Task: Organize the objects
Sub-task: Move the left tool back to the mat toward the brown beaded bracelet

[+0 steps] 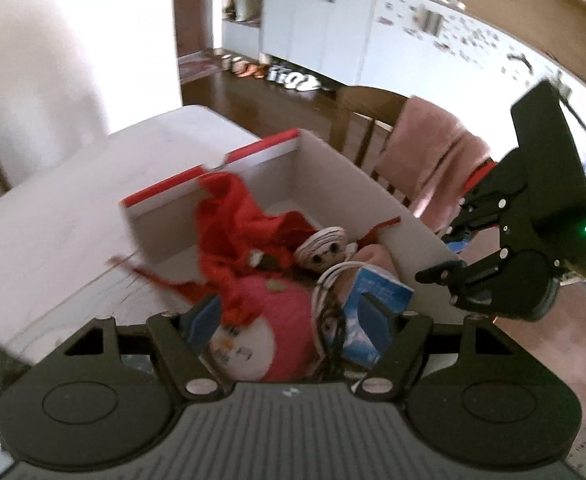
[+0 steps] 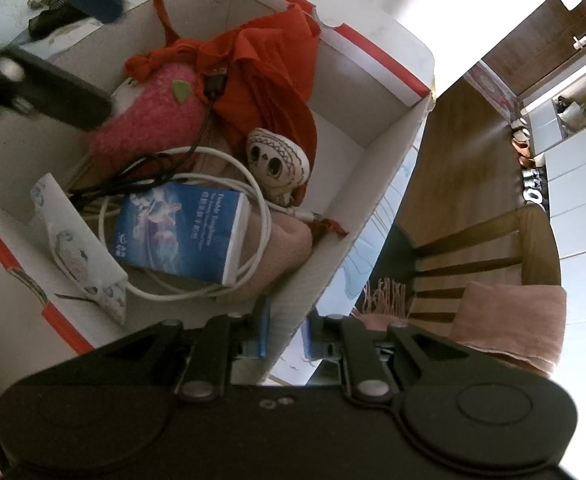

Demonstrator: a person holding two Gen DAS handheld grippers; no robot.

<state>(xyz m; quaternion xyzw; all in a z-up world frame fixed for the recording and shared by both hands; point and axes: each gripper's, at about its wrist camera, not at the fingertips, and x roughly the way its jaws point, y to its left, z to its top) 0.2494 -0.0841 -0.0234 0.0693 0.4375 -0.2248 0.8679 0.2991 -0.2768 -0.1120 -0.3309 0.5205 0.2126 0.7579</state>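
Pinching the cardboard box [image 2: 377, 160] wall, right gripper [image 2: 287, 338] anchors it; left gripper [image 1: 289, 320], jaws spread and empty, hovers over the pink plush [image 1: 277, 336] inside.

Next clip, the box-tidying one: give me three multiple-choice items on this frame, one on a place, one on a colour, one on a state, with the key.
1. Where does the blue tissue pack lie?
A. inside the cardboard box
B. on the chair
C. on the floor

2. What colour is the crumpled cloth in the box?
A. green
B. red-orange
C. black

3. What is the right gripper doing?
A. hanging open over the table
B. holding the white cable
C. clamped on the box's side wall

Key:
1 A, the pack rests on the pile within the box walls, ringed by the white cable.
2 B, the cloth shows red-orange in both wrist views.
3 C, the right wrist view shows the wall's edge between its nearly closed jaws.
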